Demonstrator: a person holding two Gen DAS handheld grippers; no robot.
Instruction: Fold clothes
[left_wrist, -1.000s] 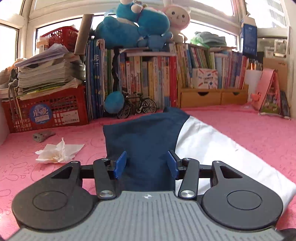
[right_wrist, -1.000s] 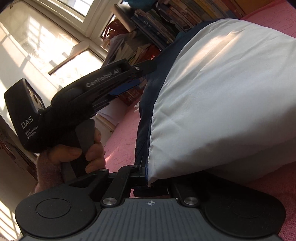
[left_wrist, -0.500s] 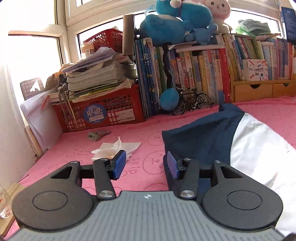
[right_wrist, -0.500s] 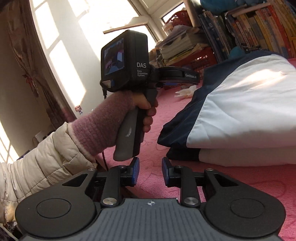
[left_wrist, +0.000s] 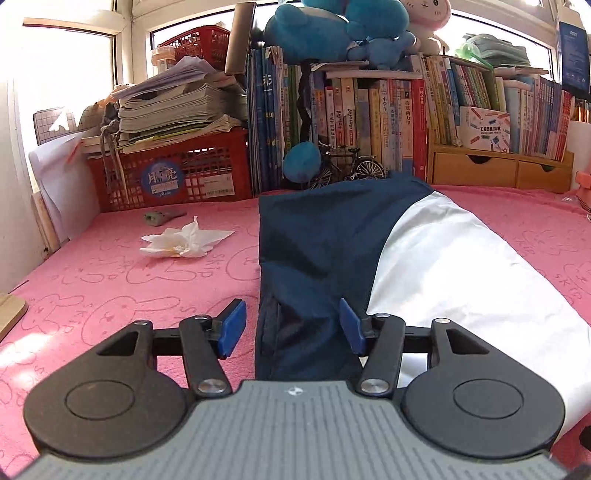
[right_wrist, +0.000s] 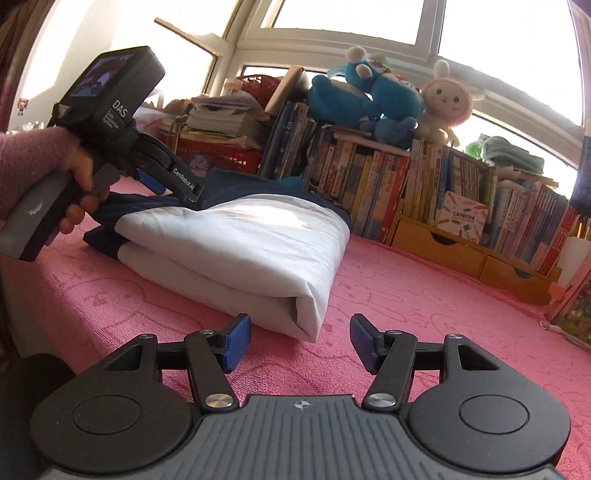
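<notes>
A folded garment, navy (left_wrist: 314, 251) at one end and white (left_wrist: 443, 277) at the other, lies flat on the pink mat (left_wrist: 110, 288). My left gripper (left_wrist: 291, 328) hovers over its navy edge. Its jaws are opening, and the cloth lies between the blue pads (left_wrist: 231, 328) without being pressed. In the right wrist view the garment (right_wrist: 240, 240) shows as a thick fold, with the left gripper (right_wrist: 173, 190), held by a hand in a pink sleeve, above its far navy end. My right gripper (right_wrist: 300, 341) sits just short of the white corner, jaws opening, nothing between them.
A crumpled tissue (left_wrist: 184, 242) and a small grey object (left_wrist: 162, 216) lie left of the garment. Along the back stand a red crate (left_wrist: 173, 173) under stacked papers, rows of books (left_wrist: 369, 122), wooden drawers (left_wrist: 498, 166), a toy bicycle (left_wrist: 347, 166) and plush toys (right_wrist: 369, 99).
My right gripper let go of the garment's edge, rolled upright and drew back from the fold. My left gripper swung left, then returned over the navy edge with its jaws wider.
</notes>
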